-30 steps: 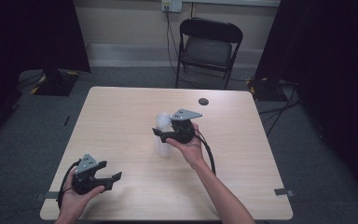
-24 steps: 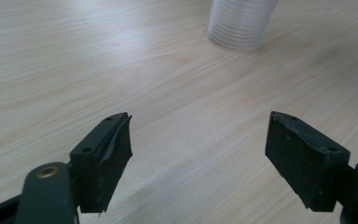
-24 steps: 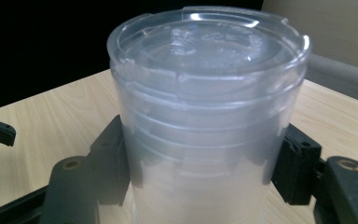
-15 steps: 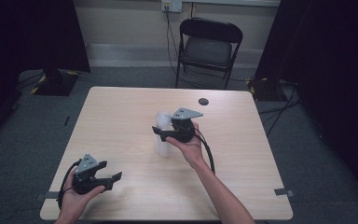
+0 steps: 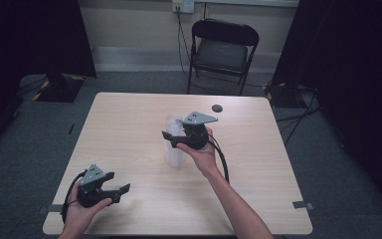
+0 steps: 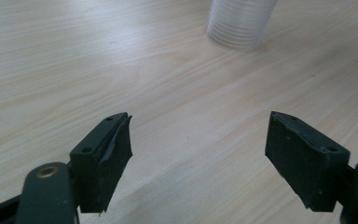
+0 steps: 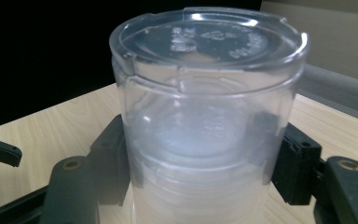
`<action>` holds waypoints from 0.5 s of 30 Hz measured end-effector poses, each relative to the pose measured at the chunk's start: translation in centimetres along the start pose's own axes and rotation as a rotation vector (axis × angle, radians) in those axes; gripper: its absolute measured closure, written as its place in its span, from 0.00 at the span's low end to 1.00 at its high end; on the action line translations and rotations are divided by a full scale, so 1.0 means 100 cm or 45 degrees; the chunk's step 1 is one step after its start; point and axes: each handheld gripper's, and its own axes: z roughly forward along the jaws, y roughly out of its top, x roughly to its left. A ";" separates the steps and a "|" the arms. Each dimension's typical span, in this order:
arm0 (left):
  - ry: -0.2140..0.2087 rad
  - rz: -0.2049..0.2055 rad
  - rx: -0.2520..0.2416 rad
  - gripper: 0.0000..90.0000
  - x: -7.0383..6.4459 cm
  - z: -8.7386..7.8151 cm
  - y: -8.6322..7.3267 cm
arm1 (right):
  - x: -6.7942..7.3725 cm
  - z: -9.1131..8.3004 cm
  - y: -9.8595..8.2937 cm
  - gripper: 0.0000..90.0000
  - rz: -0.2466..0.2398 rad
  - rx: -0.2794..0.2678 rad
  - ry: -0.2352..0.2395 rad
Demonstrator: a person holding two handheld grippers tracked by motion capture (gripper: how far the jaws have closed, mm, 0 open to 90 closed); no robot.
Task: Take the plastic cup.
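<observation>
The right gripper [image 5: 175, 140] is clamped on a stack of clear plastic cups [image 7: 205, 126] standing mid-table [image 5: 129, 129]; squeezing could buckle them or lift several together. The left gripper [image 6: 198, 154], well nearer the person than the stack, is spread wide

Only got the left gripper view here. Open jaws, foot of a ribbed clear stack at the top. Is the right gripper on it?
Observer: Yes. The right gripper has a jaw against each side of the cup stack, partway up.
Operator: Which way up are the cups?
Observer: Upside down. In the right gripper view, the top cup's base faces up and carries embossed marks.
Operator: Where's my gripper relative to it?
Observer: In the high view, the left gripper is near the table's front left corner, well apart from the stack.
Operator: Anything else on the table?
Observer: A small dark disc near the far edge.
</observation>
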 end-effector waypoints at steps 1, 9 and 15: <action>0.000 0.001 0.000 0.25 0.000 0.000 0.000 | 0.000 -0.001 0.001 0.36 -0.002 0.001 -0.001; -0.003 0.008 0.009 0.25 0.000 0.002 0.000 | -0.001 -0.003 0.006 0.37 0.003 -0.009 0.005; -0.003 0.009 0.015 0.25 0.000 0.002 0.000 | -0.002 -0.004 0.012 0.37 0.000 -0.018 0.007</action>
